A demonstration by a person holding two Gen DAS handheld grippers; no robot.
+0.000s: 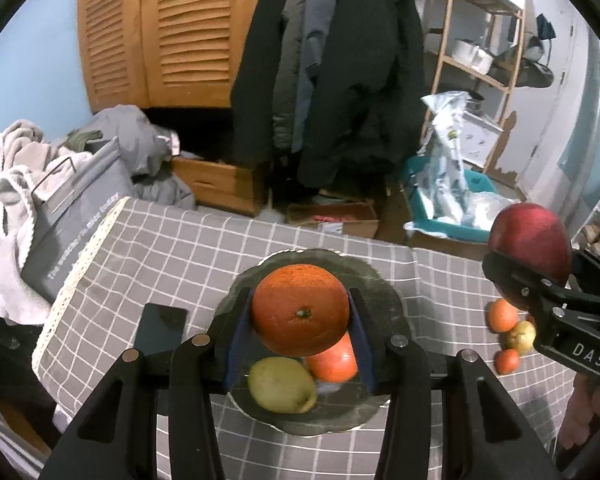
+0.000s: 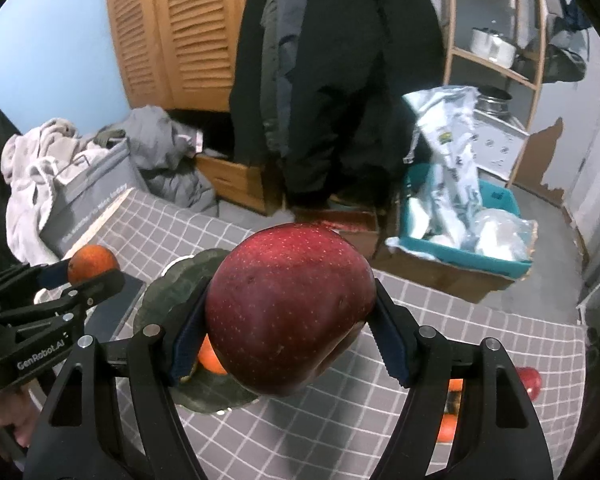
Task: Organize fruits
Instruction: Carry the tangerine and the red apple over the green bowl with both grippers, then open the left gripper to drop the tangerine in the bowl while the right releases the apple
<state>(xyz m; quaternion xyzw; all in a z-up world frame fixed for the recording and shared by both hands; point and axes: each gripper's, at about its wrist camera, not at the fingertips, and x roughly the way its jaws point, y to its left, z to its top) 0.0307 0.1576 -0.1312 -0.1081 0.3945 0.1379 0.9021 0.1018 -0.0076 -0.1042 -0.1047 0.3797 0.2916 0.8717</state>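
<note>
A table covered with a grey cloth printed in a white grid fills the near ground of both wrist views. A dark scalloped plate sits on it at centre.

In the left wrist view, the left gripper is clamped on a large orange, round, pebbled, its stem dimple facing the camera, held above the plate. Beneath it on the plate lie a yellow-green pear at 6 o'clock and a smaller orange fruit touching it. A dark phone lies flat at 9 o'clock of the plate.

At 3 o'clock the right gripper is closed around a dark red apple. Below it, loose on the cloth, sit three small fruits: two orange ones and a yellowish one.

The right wrist view shows the apple close up: deep red, speckled with pale dots, pressed between blue pads over the plate's right edge. Only this view shows a second red fruit on the cloth at 4 o'clock; the pear shows only in the left view.

Beyond the table, from 9 to 3 o'clock: a grey laundry basket heaped with pale blankets, wooden louvred doors, dark coats hanging, a teal bin of plastic bags, a wooden shelf unit with pots, and blue walls.
</note>
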